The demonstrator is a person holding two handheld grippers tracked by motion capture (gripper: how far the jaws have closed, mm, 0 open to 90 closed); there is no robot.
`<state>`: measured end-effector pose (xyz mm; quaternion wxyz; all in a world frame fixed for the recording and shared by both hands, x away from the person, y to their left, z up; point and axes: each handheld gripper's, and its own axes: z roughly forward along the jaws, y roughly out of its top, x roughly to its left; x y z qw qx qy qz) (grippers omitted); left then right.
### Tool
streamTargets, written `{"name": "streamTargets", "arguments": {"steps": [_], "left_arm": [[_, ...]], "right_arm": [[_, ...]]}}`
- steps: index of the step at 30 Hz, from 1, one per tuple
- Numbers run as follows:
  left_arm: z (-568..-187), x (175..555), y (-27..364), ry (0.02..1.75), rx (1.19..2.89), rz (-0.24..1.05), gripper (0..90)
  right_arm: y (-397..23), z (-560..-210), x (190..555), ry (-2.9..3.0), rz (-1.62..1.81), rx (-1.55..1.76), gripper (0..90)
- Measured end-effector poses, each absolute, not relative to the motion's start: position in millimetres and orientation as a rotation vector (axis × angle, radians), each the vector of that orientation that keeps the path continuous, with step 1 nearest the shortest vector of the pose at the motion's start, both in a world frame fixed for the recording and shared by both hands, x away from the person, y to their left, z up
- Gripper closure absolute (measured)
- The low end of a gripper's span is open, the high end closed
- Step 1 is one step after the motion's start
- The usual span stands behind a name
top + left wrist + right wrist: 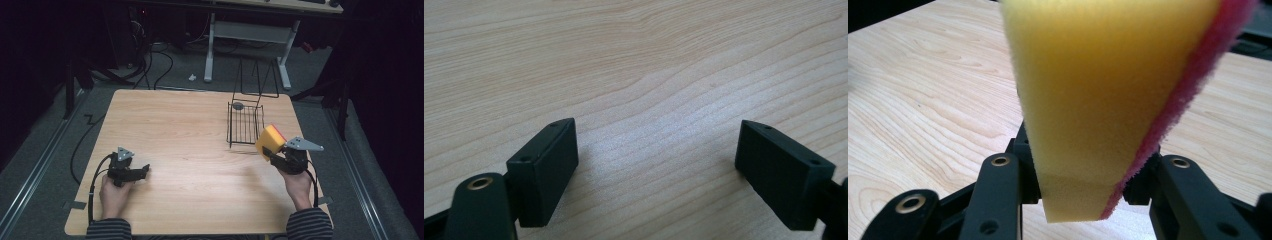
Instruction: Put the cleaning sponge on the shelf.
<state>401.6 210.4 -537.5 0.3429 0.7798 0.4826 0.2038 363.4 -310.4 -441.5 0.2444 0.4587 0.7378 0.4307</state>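
A light wooden bench (165, 130) stands on a grey carpeted floor (40, 150) in a dim room — the edges fall into near-black. Black cables (155, 65) trail across the floor at far left, and a white-legged desk (250, 35) stands beyond the far edge.

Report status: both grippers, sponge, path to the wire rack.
Left gripper open, low over the table. Right gripper shut on yellow sponge, held off the table. Wire rack just beyond it, nothing between.
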Motion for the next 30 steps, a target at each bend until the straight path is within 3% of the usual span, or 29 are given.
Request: {"name": "streamTargets", "arguments": {"steps": [30], "left_arm": [[-537.5, 401.6, 210.3, 1.254, 2.027, 0.530, 17.9]], "right_arm": [[-302.2, -442.1, 413.4, 1.986, 1.147, 1.317, 61.5]]}}
